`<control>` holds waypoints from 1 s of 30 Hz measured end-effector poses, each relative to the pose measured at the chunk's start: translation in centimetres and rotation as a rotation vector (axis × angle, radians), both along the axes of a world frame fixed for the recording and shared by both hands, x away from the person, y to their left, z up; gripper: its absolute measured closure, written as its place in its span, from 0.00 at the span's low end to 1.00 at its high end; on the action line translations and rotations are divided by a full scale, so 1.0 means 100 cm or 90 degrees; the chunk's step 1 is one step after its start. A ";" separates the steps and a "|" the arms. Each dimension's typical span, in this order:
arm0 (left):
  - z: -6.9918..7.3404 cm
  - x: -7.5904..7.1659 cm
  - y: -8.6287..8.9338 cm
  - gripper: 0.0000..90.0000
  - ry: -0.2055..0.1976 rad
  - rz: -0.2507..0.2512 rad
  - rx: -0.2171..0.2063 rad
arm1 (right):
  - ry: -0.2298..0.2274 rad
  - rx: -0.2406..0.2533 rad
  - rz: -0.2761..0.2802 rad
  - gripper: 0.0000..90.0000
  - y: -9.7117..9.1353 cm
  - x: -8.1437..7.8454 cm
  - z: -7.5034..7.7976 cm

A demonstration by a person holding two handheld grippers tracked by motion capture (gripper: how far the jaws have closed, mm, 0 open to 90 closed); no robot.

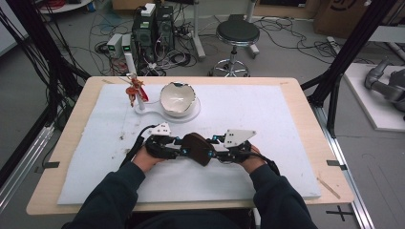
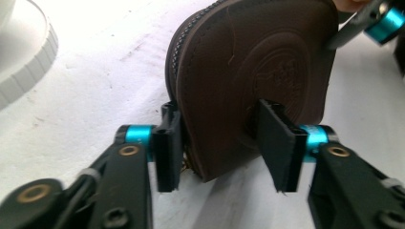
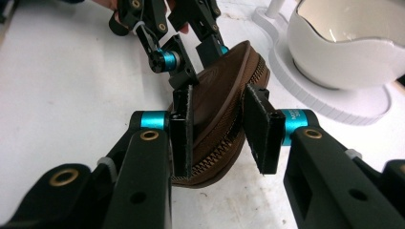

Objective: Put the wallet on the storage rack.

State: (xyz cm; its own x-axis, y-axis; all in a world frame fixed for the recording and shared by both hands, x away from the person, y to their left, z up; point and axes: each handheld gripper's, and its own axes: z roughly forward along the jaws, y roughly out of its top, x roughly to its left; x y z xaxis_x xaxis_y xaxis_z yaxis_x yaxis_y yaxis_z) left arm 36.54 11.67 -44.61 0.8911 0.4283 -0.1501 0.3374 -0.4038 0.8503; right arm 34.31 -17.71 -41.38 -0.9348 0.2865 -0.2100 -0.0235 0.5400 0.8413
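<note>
The brown leather zip pouch point(image 1: 197, 148) stands on edge on the white surface point(image 1: 267, 124), directly between both claws: left claw point(image 2: 224, 143) and right claw point(image 3: 222, 136) each clamp an opposite end

White mat point(image 1: 267, 143) on wooden table point(image 1: 86, 105)

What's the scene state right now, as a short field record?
held item: brown leather zip pouch, stood on edge on the white mat
left gripper: shut on the pouch's flat sides
right gripper: shut on the pouch near its zip
behind: white egg-shaped bowl on a white stand
also: small red-gold figurine left of the bowl
</note>
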 end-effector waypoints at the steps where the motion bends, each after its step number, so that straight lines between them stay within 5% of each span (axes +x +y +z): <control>1: 0.000 0.000 0.000 0.64 -0.005 -0.003 0.003 | 0.021 0.008 -0.010 0.69 -0.001 0.002 0.000; 4: 0.003 -0.003 0.001 0.66 -0.020 -0.015 -0.001 | 0.060 0.006 -0.039 0.52 -0.002 0.007 -0.005; 6: 0.005 -0.008 -0.002 0.69 -0.067 -0.026 0.006 | 0.126 0.007 -0.043 0.39 0.001 0.013 -0.012; 8: 0.007 -0.010 -0.004 0.69 -0.085 -0.033 0.010 | 0.160 0.005 -0.049 0.29 0.005 0.017 -0.018; 12: 0.007 -0.011 -0.004 0.69 -0.076 -0.027 0.015 | 0.233 0.002 -0.053 0.29 0.010 0.022 -0.025; 13: 0.007 -0.010 -0.003 0.68 -0.067 -0.024 0.015 | 0.260 0.005 -0.023 0.51 0.009 0.024 -0.024; 18: 0.012 -0.005 0.009 0.56 -0.044 0.022 -0.024 | 0.252 0.014 -0.021 0.72 0.004 0.024 -0.019; 24: 0.023 0.000 0.044 0.40 -0.032 0.115 -0.085 | 0.208 0.025 -0.042 0.73 -0.002 0.024 -0.013; 30: 0.033 -0.004 0.078 0.32 -0.070 0.202 -0.121 | 0.124 0.048 -0.059 0.73 -0.008 0.024 0.004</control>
State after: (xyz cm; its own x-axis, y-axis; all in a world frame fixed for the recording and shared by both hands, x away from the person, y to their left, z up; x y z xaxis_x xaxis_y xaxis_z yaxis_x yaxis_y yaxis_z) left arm 36.11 19.48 -41.26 0.7336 0.6593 -0.1647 0.3236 -0.1259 0.9378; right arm 36.68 -18.48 -40.93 -0.9243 0.3816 -0.0023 0.1908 0.4674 0.8632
